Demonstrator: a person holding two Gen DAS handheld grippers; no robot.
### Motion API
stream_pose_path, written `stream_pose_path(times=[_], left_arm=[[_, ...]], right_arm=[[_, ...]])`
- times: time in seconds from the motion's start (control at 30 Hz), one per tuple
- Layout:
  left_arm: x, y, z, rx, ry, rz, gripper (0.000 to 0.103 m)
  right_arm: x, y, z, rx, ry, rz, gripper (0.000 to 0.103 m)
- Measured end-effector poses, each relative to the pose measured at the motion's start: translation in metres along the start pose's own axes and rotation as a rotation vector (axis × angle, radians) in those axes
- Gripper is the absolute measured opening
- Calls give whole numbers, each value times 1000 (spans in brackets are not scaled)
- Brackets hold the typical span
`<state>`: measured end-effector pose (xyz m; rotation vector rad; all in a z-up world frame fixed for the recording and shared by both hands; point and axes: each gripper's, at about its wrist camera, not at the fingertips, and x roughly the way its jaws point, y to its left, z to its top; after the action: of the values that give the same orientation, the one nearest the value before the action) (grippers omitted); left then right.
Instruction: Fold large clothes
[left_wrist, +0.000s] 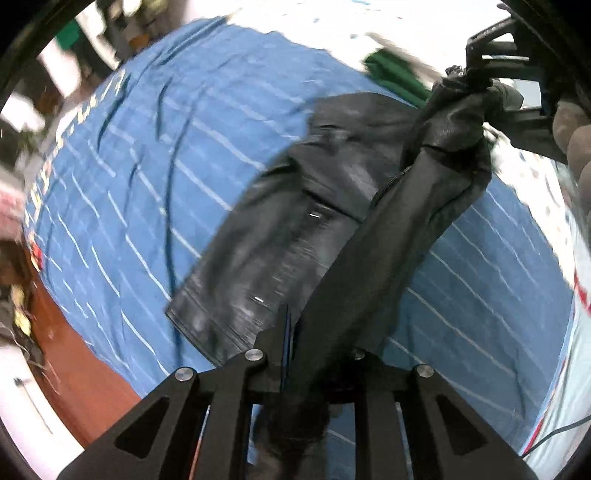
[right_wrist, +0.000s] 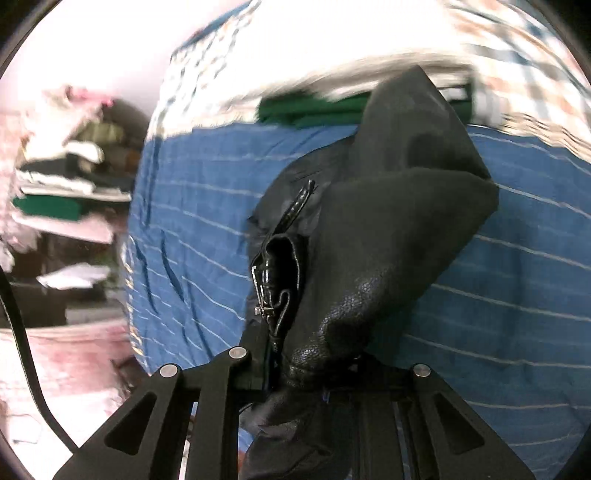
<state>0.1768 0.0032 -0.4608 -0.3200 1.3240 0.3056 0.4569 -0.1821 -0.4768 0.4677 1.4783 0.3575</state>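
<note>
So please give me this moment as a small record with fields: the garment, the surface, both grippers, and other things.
garment: black leather-like jacket, partly lifted, partly lying on the cover
surface: blue striped cover
left gripper: shut on the jacket
right gripper: shut on the jacket, near a zipper
other: green cloth beyond the jacket
image quality: motion blur

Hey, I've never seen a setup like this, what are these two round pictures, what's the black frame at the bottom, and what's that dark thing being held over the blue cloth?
Each round picture comes from a fisheye camera on a handheld two-finger gripper; a person holds one per hand. The black frame is the gripper itself. The left gripper and the right gripper are both shut on a black leather jacket, lifting part of it off a blue striped bedsheet. The left view also shows the other gripper at upper right. A green garment lies farther back. Both pictures are blurred.
</note>
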Motion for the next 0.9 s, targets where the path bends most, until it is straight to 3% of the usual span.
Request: stream_pose_path(times=[0.13, 0.23, 0.33, 0.37, 0.4, 0.43, 0.47, 0.6, 0.77, 0.9], left_arm=[[40, 59, 18, -121, 86, -85, 20], [67, 93, 22, -231, 159, -197, 21], [78, 120, 22, -356, 191, -331, 21], [78, 129, 22, -394, 184, -341, 29], [75, 136, 22, -416, 162, -324, 47], [72, 143, 23, -428, 139, -312, 61], [69, 149, 25, -437, 114, -296, 82], [61, 161, 31, -401, 44, -182, 85], [90, 138, 27, -323, 74, -116, 85], [139, 122, 17, -269, 124, -22, 90]], right_arm=[[67, 55, 13, -53, 72, -108, 19], [128, 80, 22, -59, 152, -183, 27], [168, 80, 23, -51, 221, -178, 52], [173, 82, 25, -55, 233, -166, 64], [176, 82, 26, -63, 243, -138, 69], [178, 81, 27, -68, 243, -116, 69], [173, 79, 28, -75, 239, -68, 69], [127, 50, 25, -87, 193, 86, 69], [65, -40, 32, -45, 61, -16, 69], [66, -127, 50, 70, 42, -27, 69]])
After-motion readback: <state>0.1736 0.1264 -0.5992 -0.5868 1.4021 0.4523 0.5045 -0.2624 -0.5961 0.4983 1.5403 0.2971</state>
